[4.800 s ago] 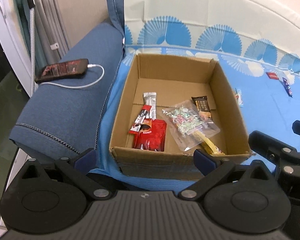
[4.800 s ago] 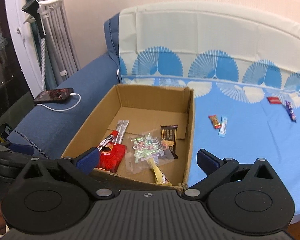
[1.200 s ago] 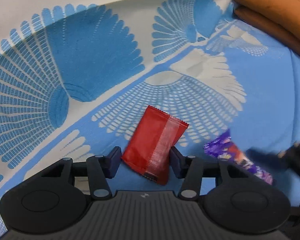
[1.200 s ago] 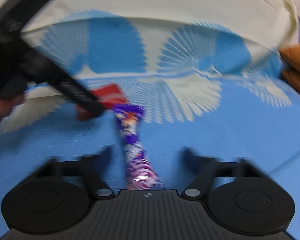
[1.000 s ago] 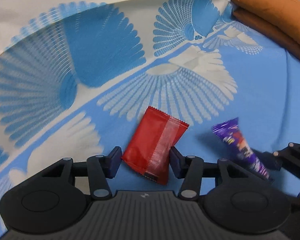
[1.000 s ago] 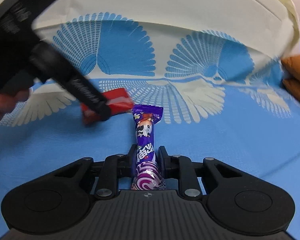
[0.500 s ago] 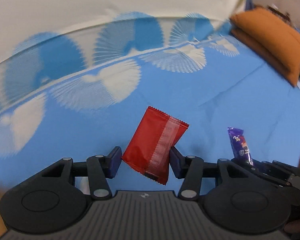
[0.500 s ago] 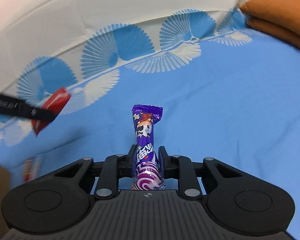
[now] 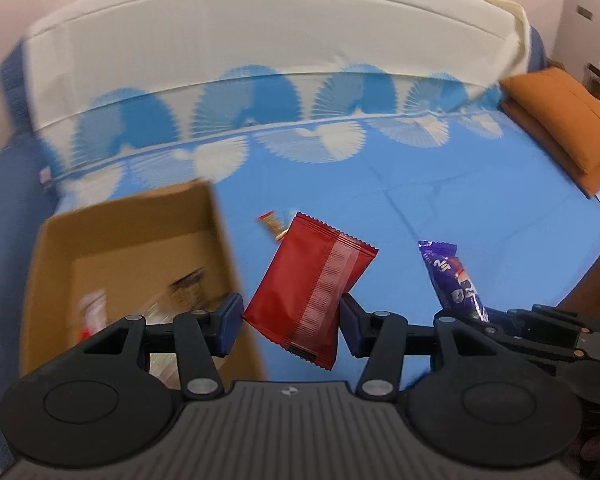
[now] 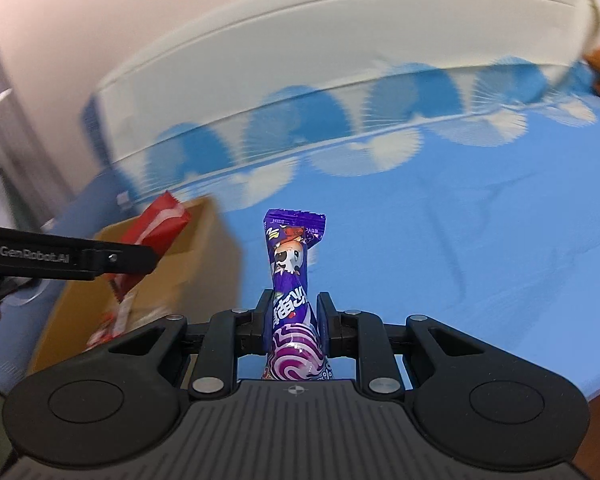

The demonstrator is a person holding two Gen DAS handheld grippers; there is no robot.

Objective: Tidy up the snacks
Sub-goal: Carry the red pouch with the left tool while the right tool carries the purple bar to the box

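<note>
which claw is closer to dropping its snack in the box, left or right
Left, likely: the left claw holds the red packet right beside the cardboard box; the right claw, holding the purple candy, is farther.

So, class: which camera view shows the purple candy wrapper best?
The right wrist view: the purple wrapper stands centred and sharp in the right gripper, print readable. The left wrist view shows it small, off to the right, its lower end hidden behind the gripper.

Red packet (image 9: 314,288), purple wrapper (image 10: 293,280), blue fan-print sheet (image 9: 460,208), brown box (image 9: 131,220)
</note>
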